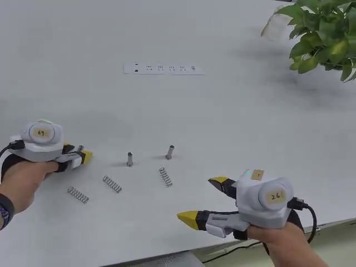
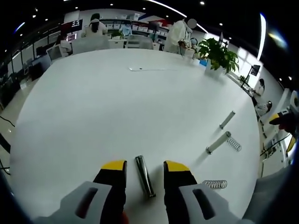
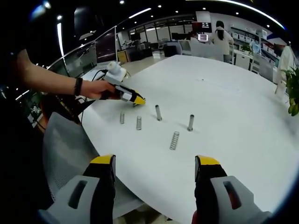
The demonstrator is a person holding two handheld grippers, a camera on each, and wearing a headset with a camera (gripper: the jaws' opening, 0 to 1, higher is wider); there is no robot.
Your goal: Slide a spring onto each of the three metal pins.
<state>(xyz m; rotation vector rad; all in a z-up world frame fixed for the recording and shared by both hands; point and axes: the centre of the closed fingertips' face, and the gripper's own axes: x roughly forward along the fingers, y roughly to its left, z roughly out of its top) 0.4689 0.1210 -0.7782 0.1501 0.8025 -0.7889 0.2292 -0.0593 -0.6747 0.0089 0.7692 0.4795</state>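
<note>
My left tongs [image 2: 145, 164], apart, straddle a stiff pin [image 2: 145, 177]; right tongs [image 3: 154, 160] gape. The spring [image 1: 166, 177] looks light, squashy: I'd pinch mid-coil.

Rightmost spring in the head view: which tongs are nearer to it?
Right. The open right tongs sit just right of that spring; the left tongs are farther off to its left, straddling a pin.

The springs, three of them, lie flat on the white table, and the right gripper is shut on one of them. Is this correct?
Not quite. The springs do lie flat on the white table, but the right gripper is not shut on one: it is open and holds nothing. The right gripper view shows its jaws wide apart, with all three springs lying ahead of them, untouched.
</note>
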